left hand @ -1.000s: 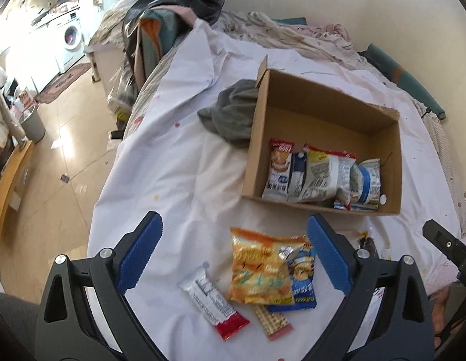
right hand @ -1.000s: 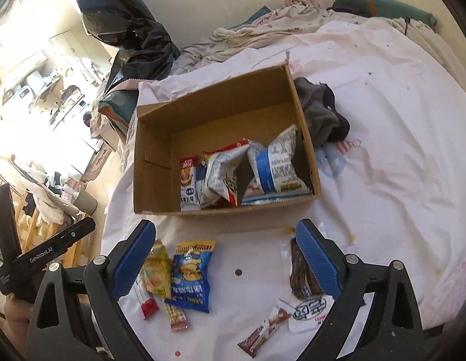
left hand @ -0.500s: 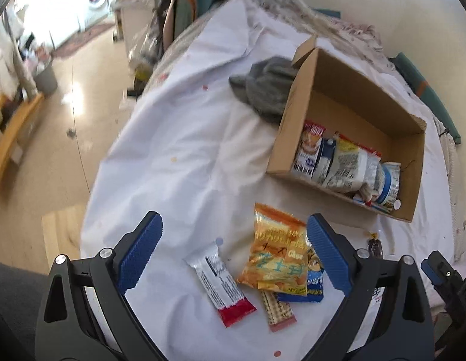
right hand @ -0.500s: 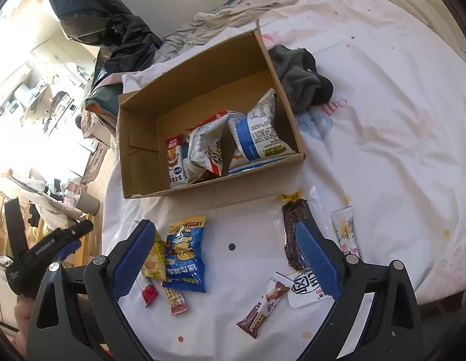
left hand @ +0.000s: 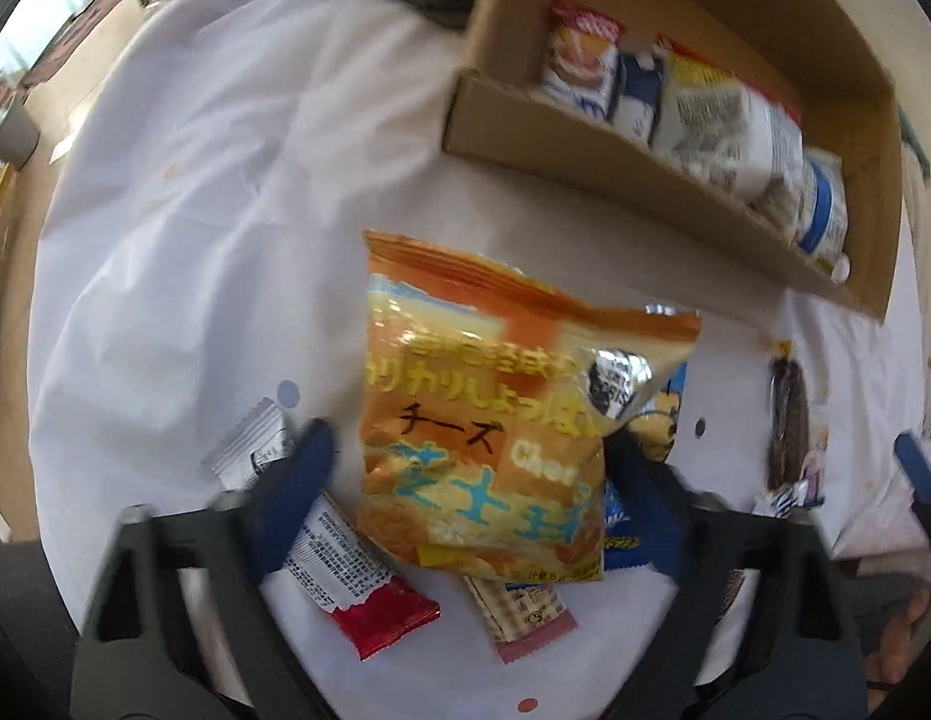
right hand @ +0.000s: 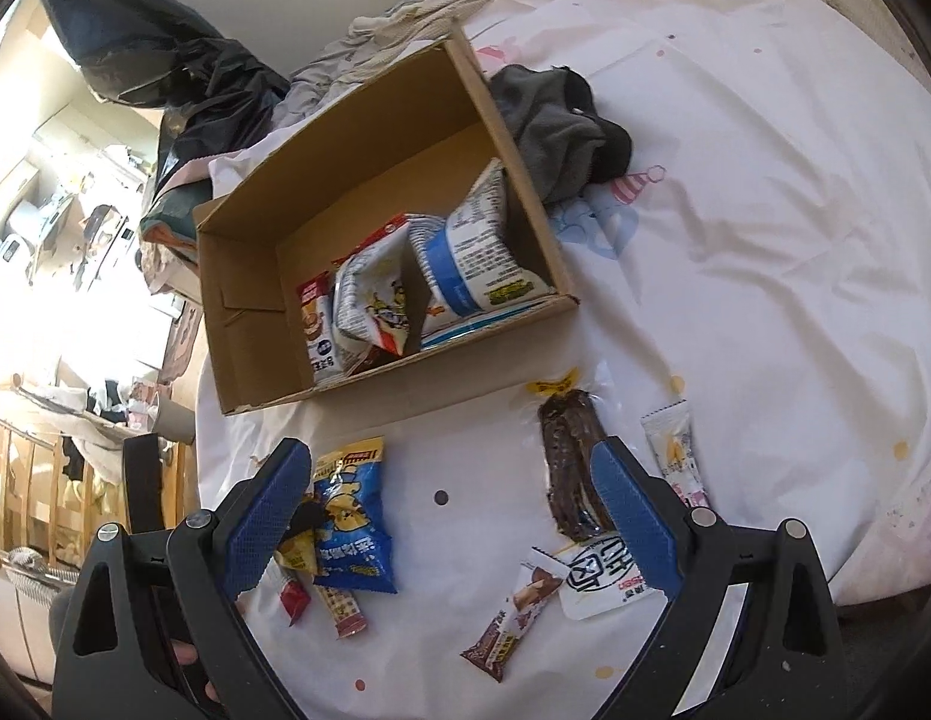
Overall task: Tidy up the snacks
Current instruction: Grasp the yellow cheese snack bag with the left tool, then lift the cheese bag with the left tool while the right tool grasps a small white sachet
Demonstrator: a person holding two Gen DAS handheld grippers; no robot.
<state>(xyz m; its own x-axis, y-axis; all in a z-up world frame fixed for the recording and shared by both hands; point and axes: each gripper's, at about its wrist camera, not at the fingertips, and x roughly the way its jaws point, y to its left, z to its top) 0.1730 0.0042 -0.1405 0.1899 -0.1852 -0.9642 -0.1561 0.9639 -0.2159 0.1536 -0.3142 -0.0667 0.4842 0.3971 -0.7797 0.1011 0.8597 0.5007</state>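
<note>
A lived-in home bedroom: a bed under a white sheet (right hand: 765, 192) fills the frame, rumpled bedding (right hand: 405, 30) lies at the top against a plain wall, and a sunlit, cluttered room (right hand: 63, 228) opens at left.

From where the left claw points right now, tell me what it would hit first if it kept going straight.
Most likely the orange cheese snack bag: it already lies between the left claw fingers, whose jaws have just been closing. Whether the pads touch it yet is unclear; the picture is blurred.
</note>
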